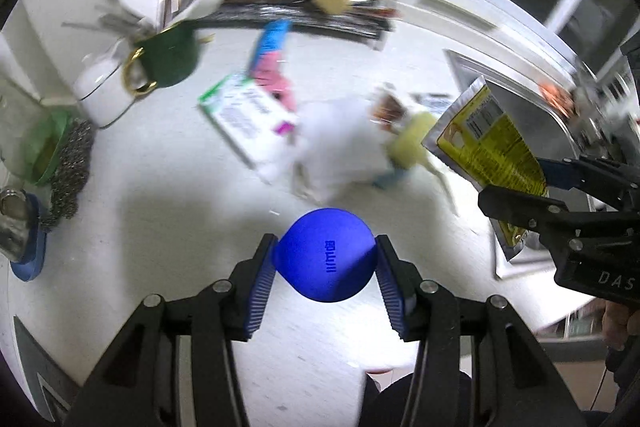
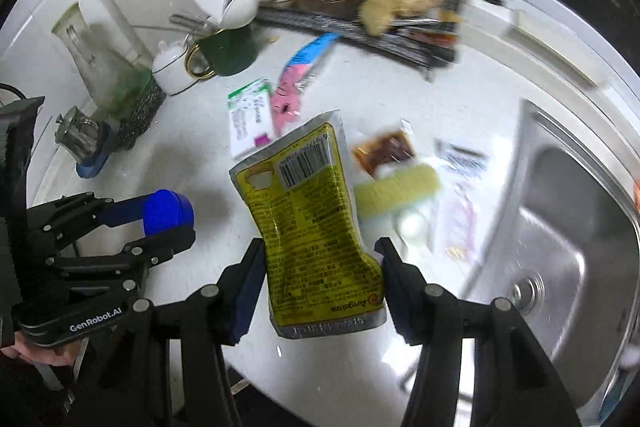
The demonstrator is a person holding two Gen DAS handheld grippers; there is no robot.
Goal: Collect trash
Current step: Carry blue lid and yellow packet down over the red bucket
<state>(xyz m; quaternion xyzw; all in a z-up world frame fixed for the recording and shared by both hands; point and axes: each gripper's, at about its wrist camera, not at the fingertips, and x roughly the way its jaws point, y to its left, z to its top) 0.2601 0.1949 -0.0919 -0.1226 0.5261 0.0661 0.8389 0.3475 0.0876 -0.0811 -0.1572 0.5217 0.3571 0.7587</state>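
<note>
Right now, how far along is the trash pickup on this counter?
Done: no bin or bag shows, so nothing is visibly disposed of. In hand: the left gripper clamps a blue cap; the right gripper holds a yellow pouch. Left on the counter: pink wrapper, green-edged packet, brown sauce sachet.

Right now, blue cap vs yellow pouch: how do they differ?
The blue cap is small, round and rigid; the yellow pouch is a larger, flat, printed pack with a barcode. The cap sits in the left hand-held gripper, the pouch in the right hand-held gripper. Both are gripped, lifted off the counter.
</note>
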